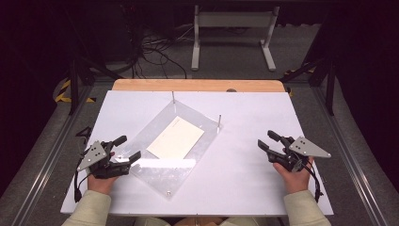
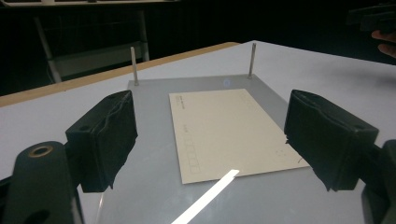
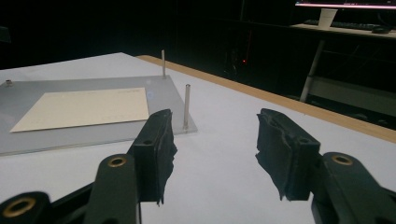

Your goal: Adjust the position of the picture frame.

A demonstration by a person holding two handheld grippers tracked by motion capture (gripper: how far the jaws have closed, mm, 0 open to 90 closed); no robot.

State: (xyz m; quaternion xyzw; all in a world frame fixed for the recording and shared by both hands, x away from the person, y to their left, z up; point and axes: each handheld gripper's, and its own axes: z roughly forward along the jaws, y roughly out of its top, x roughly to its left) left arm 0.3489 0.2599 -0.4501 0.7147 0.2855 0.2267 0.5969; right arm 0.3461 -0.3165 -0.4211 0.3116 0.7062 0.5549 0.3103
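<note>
Both claws, left (image 1: 126,149) and right (image 1: 266,141), gape empty beside card (image 1: 175,137) on clear plate (image 1: 160,172) between 2 pins (image 1: 173,97).

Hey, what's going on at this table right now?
A person sits at a white table with a two-jaw tool in each hand. The left tool hovers open at the edge of a clear plate with upright metal pins, facing the cream card lying on it. The right tool waits open, off to the side, holding nothing.
</note>
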